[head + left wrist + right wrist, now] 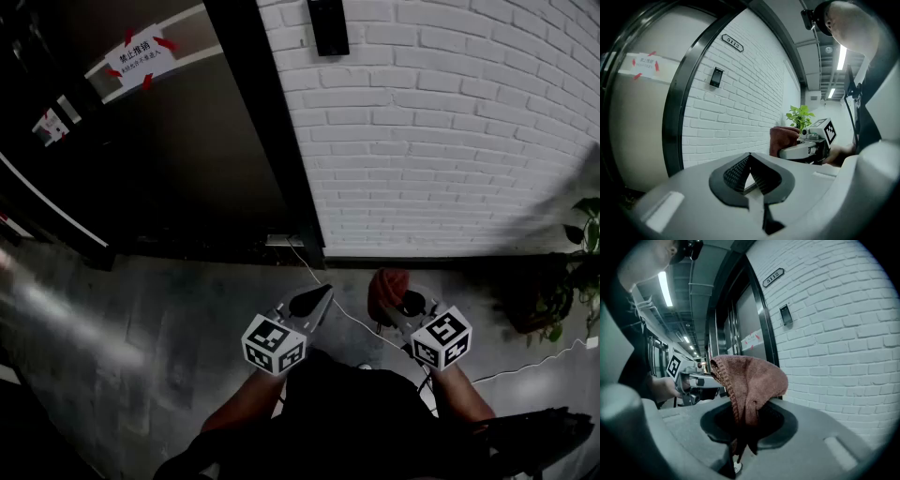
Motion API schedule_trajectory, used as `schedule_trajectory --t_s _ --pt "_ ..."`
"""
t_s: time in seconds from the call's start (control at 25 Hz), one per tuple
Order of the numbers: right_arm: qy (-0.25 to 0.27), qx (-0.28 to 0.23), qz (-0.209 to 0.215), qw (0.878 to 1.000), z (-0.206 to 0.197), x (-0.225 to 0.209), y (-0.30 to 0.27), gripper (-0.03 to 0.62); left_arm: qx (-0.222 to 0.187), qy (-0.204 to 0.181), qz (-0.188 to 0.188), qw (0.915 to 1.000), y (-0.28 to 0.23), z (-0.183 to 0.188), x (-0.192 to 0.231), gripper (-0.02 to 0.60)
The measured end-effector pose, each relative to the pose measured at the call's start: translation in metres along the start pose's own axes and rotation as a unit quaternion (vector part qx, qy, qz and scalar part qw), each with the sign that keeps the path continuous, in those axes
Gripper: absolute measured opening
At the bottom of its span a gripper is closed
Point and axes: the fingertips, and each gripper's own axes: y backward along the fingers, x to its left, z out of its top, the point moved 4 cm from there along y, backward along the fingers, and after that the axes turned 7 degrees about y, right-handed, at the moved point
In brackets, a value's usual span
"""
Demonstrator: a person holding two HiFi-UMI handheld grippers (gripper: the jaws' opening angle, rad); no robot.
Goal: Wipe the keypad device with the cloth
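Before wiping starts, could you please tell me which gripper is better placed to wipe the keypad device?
Right: the right gripper is shut on the cloth; the left gripper is shut on nothing. The keypad device is on the wall ahead.

**Clearance before the wall.** The left gripper (322,296), jaws together, and the right gripper (399,298) sit low and near each other, with a narrow gap between them. The cloth (387,286) bulges from the right gripper's closed jaws into that gap. Open air separates both grippers from the white brick wall (450,141), and the way up to the keypad device (328,26), high on the wall, is open. A dark door frame (267,131) bounds the approach on the left, just beside the device. A potted plant (583,232) crowds the wall's foot at far right. A thin white cable (309,267) trails across the floor (141,319) below.
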Motion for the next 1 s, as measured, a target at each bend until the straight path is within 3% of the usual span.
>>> schedule_trajectory --t_s 0.36,1.0 --pt "-0.004 0.011 -0.018 1.0 0.012 -0.01 -0.048 0.069 0.004 0.003 -0.018 0.9998 -0.006 0.018 0.053 0.017" --pt "0.02 0.014 -0.126 0.992 0.067 -0.032 -0.157 0.069 0.006 -0.013 -0.126 0.992 -0.032 0.081 0.173 0.017"
